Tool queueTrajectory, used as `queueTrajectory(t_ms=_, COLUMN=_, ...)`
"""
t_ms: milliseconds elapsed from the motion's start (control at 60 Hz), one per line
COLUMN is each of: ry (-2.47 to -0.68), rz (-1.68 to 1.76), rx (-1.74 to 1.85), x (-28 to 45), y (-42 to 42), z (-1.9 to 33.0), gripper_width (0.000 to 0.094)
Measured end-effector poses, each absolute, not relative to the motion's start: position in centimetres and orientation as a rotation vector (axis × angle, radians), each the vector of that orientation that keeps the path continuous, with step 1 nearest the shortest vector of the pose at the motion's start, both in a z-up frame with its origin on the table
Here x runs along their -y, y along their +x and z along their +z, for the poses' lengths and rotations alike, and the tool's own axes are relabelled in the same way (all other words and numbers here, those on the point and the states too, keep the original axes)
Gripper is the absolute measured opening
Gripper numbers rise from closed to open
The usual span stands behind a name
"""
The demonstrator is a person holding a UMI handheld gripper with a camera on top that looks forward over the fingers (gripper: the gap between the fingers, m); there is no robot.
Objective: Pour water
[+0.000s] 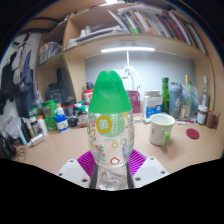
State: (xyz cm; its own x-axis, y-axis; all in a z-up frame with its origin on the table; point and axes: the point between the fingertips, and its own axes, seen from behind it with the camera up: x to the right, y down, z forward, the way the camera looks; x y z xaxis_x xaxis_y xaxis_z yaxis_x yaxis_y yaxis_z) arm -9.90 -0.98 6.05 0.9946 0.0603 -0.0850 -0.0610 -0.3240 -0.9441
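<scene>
my fingers are pinching a clear bottle with a green cap, holding it upright between my purple pads above the near edge of the worktop. a green mug stands toward the worktop's right side, near some bottles at its back edge.

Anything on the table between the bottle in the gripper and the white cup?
No. In the gripper view the table is bare between the bottle, clamped by the gripper, and the white cup.
</scene>
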Motion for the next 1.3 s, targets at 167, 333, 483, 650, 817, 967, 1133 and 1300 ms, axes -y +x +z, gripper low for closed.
queueTrajectory(t_ms=167, ry=-1.865, rz=0.378, rx=-0.107, x=-1.9, y=-12.3, z=12.6, gripper_width=0.0411)
queueTrajectory(t_ms=333, ry=-1.754, rz=0.947, rx=-0.596, x=-6.3, y=-12.0, z=20.2, gripper_width=0.0412)
queueTrajectory(t_ms=483, ry=-1.632, rz=1.462, rx=-1.048, x=-9.8, y=-11.0, z=20.9, gripper_width=0.0408)
queueTrajectory(t_ms=650, ry=-1.309, rz=1.936, rx=-1.409, x=-11.6, y=-9.5, z=21.7, gripper_width=0.0409)
queueTrajectory(t_ms=817, ry=-1.034, rz=2.089, rx=-1.596, x=-12.7, y=-7.2, z=22.4, gripper_width=0.041)
queueTrajectory(t_ms=967, ry=-0.923, rz=2.134, rx=-1.678, x=-13.4, y=-5.9, z=23.0, gripper_width=0.0411)
queueTrajectory(t_ms=1133, ry=-1.012, rz=2.133, rx=-1.607, x=-13.3, y=-6.4, z=23.7, gripper_width=0.041)
queueTrajectory(t_ms=1300, ry=-1.462, rz=1.734, rx=-1.063, x=-11.8, y=-5.5, z=27.0, gripper_width=0.041)
